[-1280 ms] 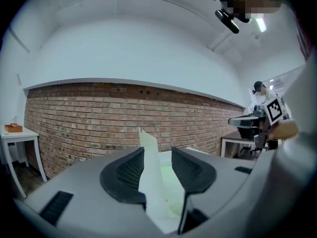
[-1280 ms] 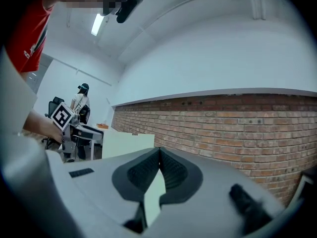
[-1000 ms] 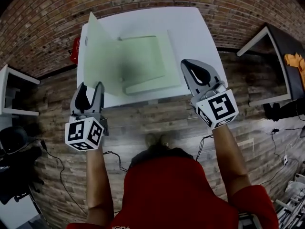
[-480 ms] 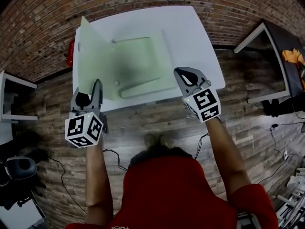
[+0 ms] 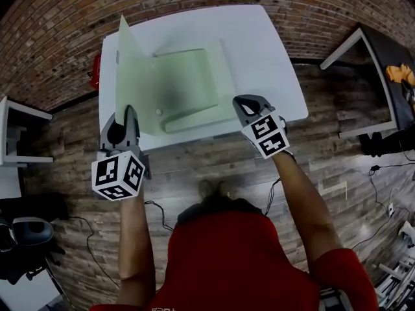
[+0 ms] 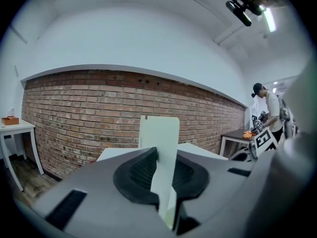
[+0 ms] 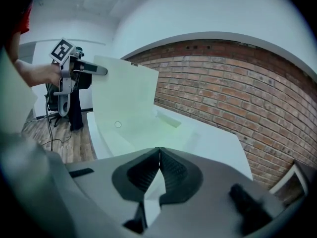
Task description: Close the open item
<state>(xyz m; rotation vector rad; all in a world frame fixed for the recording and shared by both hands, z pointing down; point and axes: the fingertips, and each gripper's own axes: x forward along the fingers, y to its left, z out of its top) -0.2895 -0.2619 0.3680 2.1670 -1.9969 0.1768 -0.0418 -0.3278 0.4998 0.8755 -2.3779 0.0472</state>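
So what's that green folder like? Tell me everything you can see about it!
The folder is pale green and looks like thin, cloudy plastic. It lies open on the white table. Its back lies flat, with a narrow flap along the near edge and a small round stud close by. Its cover stands up on the left, pinched at its near edge by the left tool, whose jaws have just been closing on it.

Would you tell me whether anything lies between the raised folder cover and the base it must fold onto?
Nothing lies on the base; only the shut right tool sits by its right edge, perhaps where the cover lands.
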